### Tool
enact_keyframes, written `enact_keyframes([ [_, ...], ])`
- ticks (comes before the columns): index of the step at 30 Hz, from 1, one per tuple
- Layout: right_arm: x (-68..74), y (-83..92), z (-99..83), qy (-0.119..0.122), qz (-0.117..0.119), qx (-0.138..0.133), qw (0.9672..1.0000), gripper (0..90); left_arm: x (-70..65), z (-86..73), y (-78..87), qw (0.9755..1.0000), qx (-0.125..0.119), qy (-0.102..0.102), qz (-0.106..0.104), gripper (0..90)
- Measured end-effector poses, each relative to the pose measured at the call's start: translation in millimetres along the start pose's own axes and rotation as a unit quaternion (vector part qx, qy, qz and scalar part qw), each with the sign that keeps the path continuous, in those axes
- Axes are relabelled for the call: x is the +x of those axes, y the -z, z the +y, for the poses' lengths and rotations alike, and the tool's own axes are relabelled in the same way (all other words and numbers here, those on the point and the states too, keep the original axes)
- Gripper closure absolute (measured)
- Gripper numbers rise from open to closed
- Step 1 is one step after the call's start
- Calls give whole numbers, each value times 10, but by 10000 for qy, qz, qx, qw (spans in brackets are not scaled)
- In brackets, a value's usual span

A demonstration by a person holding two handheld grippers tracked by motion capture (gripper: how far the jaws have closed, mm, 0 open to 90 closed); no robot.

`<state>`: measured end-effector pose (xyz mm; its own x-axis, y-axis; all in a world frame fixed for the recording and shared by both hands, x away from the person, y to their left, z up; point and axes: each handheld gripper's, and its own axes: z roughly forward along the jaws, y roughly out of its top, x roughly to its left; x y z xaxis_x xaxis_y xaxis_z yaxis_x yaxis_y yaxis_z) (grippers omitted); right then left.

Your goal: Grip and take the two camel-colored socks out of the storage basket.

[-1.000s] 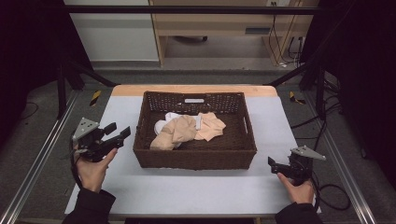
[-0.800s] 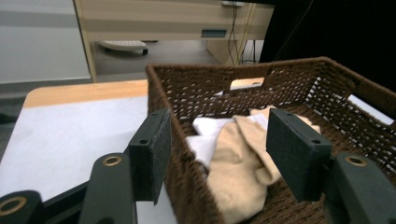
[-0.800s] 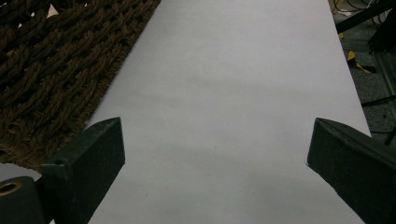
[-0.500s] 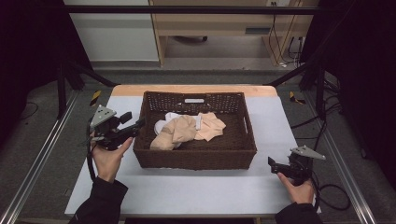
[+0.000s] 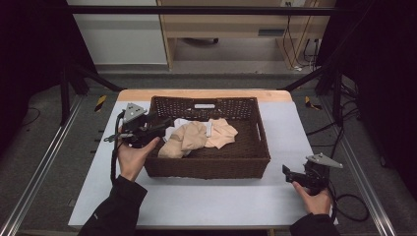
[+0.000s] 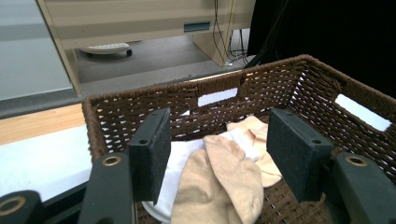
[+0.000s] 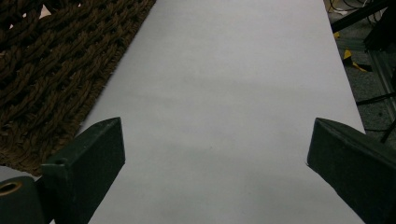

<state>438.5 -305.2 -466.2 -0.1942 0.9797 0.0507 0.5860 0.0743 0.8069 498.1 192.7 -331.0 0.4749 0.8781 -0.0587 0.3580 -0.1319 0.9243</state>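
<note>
The left gripper (image 5: 164, 123) hangs over the left rim of the brown wicker basket (image 5: 246, 162), its jaws spread wide and holding nothing; in the left gripper view the left gripper (image 6: 219, 149) frames the clothes below it without touching them. Those clothes lie in the left and middle part of the basket: a tan sock (image 6: 224, 186) draped over a white cloth (image 6: 175, 156), with a second peach-coloured piece (image 5: 221, 132) just to the right of it and touching it. In the high view the pale bundle is blurred, so how many separate items it holds is hard to tell. The basket stands on the white table (image 5: 196, 206), toward its far side and roughly central. The right gripper (image 5: 287, 173) rests low on the table near the right near corner, just beside the basket's right near corner but apart from it; in the right gripper view the right gripper (image 7: 215, 154) has its jaws far apart over bare table surface, empty.
</note>
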Motion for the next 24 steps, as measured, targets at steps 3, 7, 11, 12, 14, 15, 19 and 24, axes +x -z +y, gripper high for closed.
enact_keyframes([
  [3,-4,-1,1,9,9,-22,10000,46,-2,58,-112,10000,24,-55,35,398],
  [7,-6,1,3,-11,-2,-36,10000,47,-13,98,-231,9998,143,-125,36,392],
  [11,-11,4,9,-27,-26,-79,10000,47,-52,90,-422,9994,255,-240,13,389],
  [12,-12,2,9,-30,-27,-81,10000,47,-52,90,-422,9994,255,-240,13,389],
  [14,-12,0,11,-29,-29,-81,10000,47,-59,83,-482,9992,295,-286,-2,390],
  [15,-11,1,12,-38,-33,-70,10000,47,-61,77,-528,9990,316,-304,-4,390],
  [19,-16,-12,20,-5,-30,-105,9999,46,-56,63,-701,9982,498,-340,-13,394],
  [24,-5,-15,26,0,-20,-123,9999,45,-56,13,-844,9977,590,-340,-9,399],
])
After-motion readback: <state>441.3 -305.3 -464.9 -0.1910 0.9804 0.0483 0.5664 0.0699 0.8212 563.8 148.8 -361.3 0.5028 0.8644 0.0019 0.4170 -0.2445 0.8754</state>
